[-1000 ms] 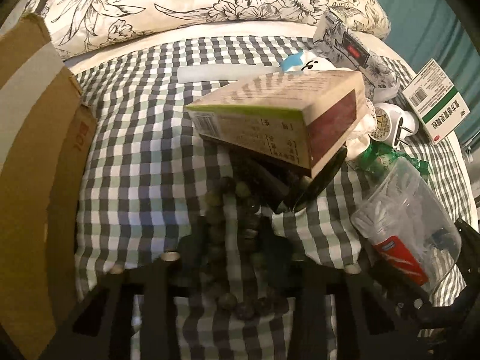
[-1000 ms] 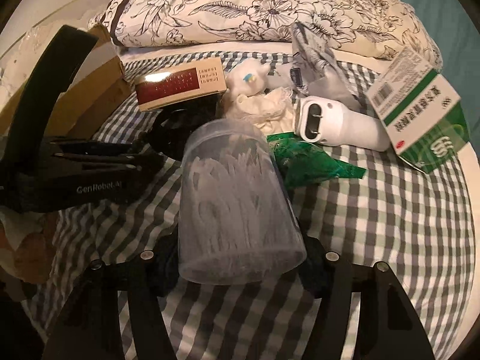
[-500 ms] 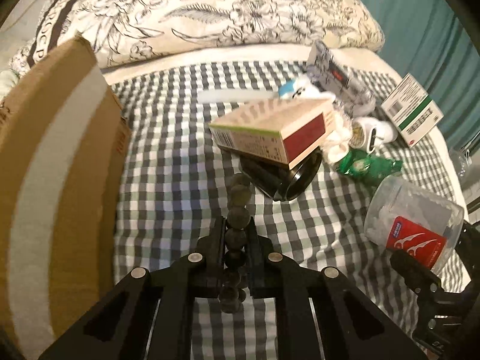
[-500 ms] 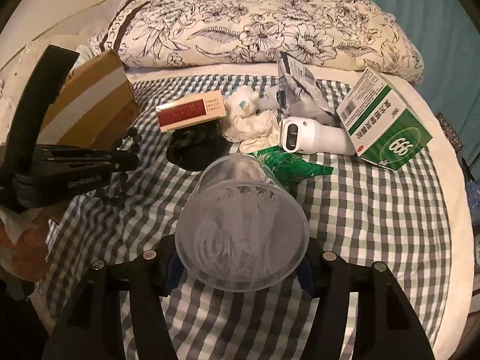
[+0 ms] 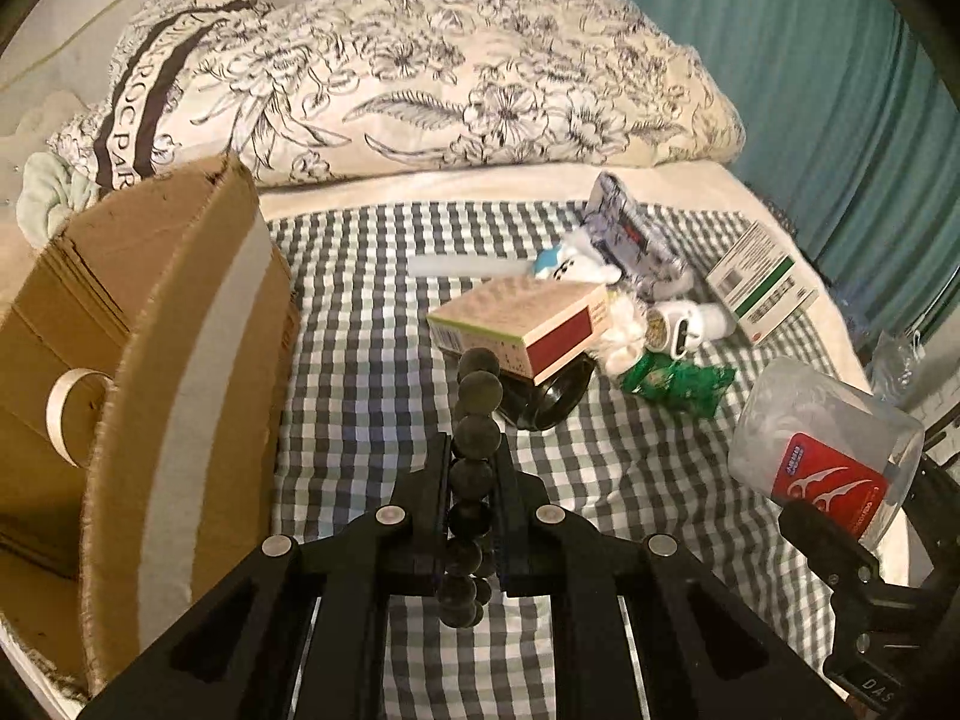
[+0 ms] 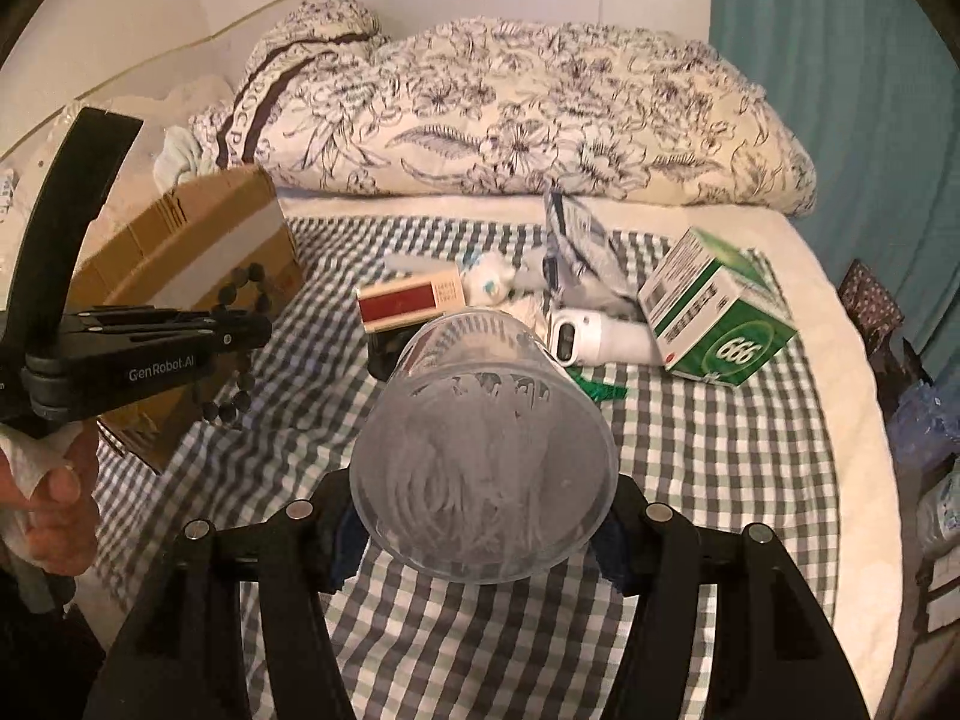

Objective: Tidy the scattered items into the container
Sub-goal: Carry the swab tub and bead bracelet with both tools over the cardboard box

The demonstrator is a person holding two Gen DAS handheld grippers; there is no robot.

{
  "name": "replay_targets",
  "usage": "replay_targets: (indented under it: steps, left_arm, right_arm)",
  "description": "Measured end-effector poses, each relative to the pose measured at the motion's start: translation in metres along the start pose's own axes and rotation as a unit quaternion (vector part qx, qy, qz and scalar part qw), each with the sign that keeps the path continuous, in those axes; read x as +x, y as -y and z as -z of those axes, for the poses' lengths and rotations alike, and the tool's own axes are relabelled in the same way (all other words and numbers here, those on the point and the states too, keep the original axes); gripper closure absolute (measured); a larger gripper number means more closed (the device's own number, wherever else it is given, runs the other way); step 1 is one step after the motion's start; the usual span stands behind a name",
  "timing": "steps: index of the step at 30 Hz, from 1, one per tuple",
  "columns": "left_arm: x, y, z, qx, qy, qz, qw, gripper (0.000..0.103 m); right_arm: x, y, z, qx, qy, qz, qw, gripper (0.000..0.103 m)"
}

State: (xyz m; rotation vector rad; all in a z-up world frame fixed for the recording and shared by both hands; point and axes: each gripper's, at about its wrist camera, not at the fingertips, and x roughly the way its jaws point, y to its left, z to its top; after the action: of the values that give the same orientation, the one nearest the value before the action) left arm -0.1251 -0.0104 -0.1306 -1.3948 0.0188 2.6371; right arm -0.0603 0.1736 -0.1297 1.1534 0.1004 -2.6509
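The left gripper has its jaws drawn narrow, pinching a string of dark beads. The string runs lengthwise along the fingers, its upper end rising past the fingertips toward the red-ended box and a short tail hanging below the jaws. In the right wrist view the same beads loop above and below that gripper, just in front of the cardboard box.

The right gripper holds a clear plastic tub between half-spread jaws, pads against its sides. The tub lies tilted, its long axis pointing away from the camera toward the cardboard box's far right, its flat round end facing the lens. What fills it looks like pale thin sticks, though the frosted wall makes that uncertain. From the left wrist the tub shows a red label.

The cardboard box stands at the left edge of the checked cloth. To its right lie the red-ended box on a black ring, a green wrapper, a white device and a green-and-white carton. A hand grips the left gripper's handle.
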Motion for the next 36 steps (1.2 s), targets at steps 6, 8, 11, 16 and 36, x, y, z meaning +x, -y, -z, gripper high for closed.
replay_targets:
  steps: [6, 8, 11, 16, 36]
  left_arm:
    - [-0.025, 0.002, -0.003, 0.003, 0.023, 0.0, 0.9997, 0.092]
    - [-0.035, 0.002, -0.004, 0.002, 0.034, -0.002, 0.9994, 0.092]
    - [-0.049, 0.002, -0.005, 0.001, 0.046, -0.008, 0.9989, 0.092]
    - [-0.072, 0.002, -0.006, 0.002, 0.069, -0.012, 0.9975, 0.092]
    - [-0.157, -0.022, -0.001, -0.012, 0.145, -0.047, 0.9883, 0.092]
  right_arm:
    - [-0.023, -0.004, -0.008, 0.002, 0.026, 0.006, 1.0, 0.043]
    - [-0.029, -0.005, -0.01, 0.004, 0.031, 0.004, 1.0, 0.043]
    - [-0.038, -0.007, -0.013, 0.006, 0.042, 0.008, 0.999, 0.043]
    - [-0.059, -0.013, -0.019, 0.006, 0.066, 0.007, 0.998, 0.043]
    - [-0.139, -0.051, -0.042, -0.003, 0.167, 0.004, 0.986, 0.043]
